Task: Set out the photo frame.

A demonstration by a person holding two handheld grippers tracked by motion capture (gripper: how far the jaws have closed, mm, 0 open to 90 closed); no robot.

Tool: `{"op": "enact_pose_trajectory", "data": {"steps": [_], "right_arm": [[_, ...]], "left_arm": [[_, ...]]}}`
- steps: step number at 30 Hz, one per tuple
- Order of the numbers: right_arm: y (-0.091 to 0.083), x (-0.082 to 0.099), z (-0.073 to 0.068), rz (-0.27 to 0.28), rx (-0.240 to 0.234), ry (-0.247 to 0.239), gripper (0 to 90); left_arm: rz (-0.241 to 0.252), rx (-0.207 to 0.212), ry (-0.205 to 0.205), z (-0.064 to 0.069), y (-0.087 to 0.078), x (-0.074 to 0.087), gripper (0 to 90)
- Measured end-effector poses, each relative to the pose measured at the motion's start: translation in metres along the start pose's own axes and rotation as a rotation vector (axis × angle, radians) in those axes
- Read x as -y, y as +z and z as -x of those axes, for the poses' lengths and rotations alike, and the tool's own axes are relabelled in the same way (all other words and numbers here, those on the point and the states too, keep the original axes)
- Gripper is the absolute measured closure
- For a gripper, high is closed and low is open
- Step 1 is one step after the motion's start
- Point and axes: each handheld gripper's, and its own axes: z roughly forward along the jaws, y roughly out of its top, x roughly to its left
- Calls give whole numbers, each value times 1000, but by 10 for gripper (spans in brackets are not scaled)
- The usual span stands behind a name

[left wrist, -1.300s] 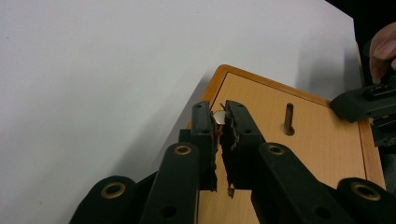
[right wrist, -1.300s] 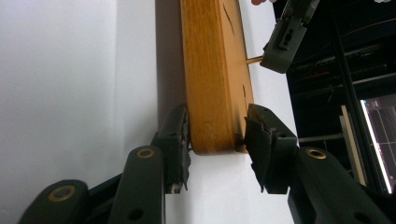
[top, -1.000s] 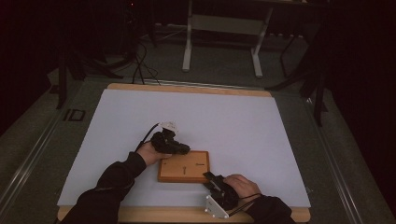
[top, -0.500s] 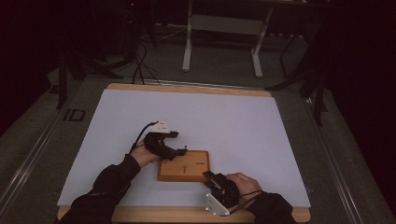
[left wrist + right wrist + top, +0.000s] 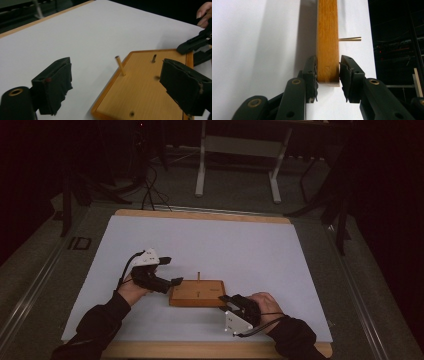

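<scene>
Wooden board (image 5: 197, 293) lies flat on the white worktop (image 5: 240, 245), one thin peg (image 5: 120, 65) upright near its edge; no writing readable. Left tool (image 5: 170, 271), just opened, hovers released beside it. Right tool (image 5: 328, 75) clenches the board's corner, closing further.

Both arms wear dark long sleeves (image 5: 95, 325). The left gripper (image 5: 167, 272) is black with a white top plate bearing small dark dots and a black cable looping off at nine o'clock. The right gripper (image 5: 226, 298) is black with a pale three-cornered plate and thin cable; brass-ringed rivets (image 5: 296, 81) stud its linkage arms, and frayed black pads (image 5: 53, 86) face the jaws.
</scene>
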Motion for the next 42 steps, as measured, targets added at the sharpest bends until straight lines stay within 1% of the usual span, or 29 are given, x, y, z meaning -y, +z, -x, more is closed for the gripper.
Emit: {"op": "enact_pose_trajectory", "data": {"steps": [2,3,4,5,7,8,9,11,13,15,16,18,19,23,24,27,29,32,35,37,42], "right_arm": [[0,0,4,1,-10,5,678],[0,0,4,1,-10,5,678],[-1,0,6,3,-14,12,679],[-1,0,11,11,-28,29,681],[-1,0,14,15,-34,33,683],[-1,1,16,18,-39,25,685],[-1,1,18,18,-38,29,687],[-1,1,21,20,-53,34,688],[-1,1,26,19,-70,47,687],[-1,1,29,24,-76,52,688],[-1,2,33,30,-90,64,689],[0,3,37,33,-101,76,690],[0,3,39,36,-105,79,692],[1,4,50,38,-134,109,697],[1,4,53,39,-139,109,698],[2,6,61,46,-158,134,700],[3,8,66,53,-170,149,702],[5,9,72,54,-197,170,701],[6,10,79,56,-222,190,701],[8,12,84,60,-242,203,701],[12,15,96,61,-291,250,701]], "left_arm": [[4,-10,-6,0,-8,4,94],[4,-10,-6,0,-8,4,94],[14,-15,-12,0,-15,8,94],[16,-21,-18,1,-18,10,93],[30,-29,-26,1,-24,14,94],[34,-39,-26,1,-26,16,94],[37,-47,-25,1,-29,18,94],[40,-61,-29,2,-32,22,94],[44,-68,-45,2,-35,26,94],[45,-70,-50,3,-36,28,94],[48,-73,-51,5,-37,31,94],[51,-73,-58,7,-37,33,94],[53,-75,-55,9,-38,34,93],[62,-68,-62,15,-37,39,93],[56,-63,-65,15,-36,41,94],[47,-57,-52,18,-33,45,94],[53,-49,-58,18,-33,47,93],[66,-51,-65,18,-33,49,94],[66,-56,-64,18,-33,50,94],[67,-54,-74,17,-33,51,94],[66,-56,-76,15,-32,53,93]]}}
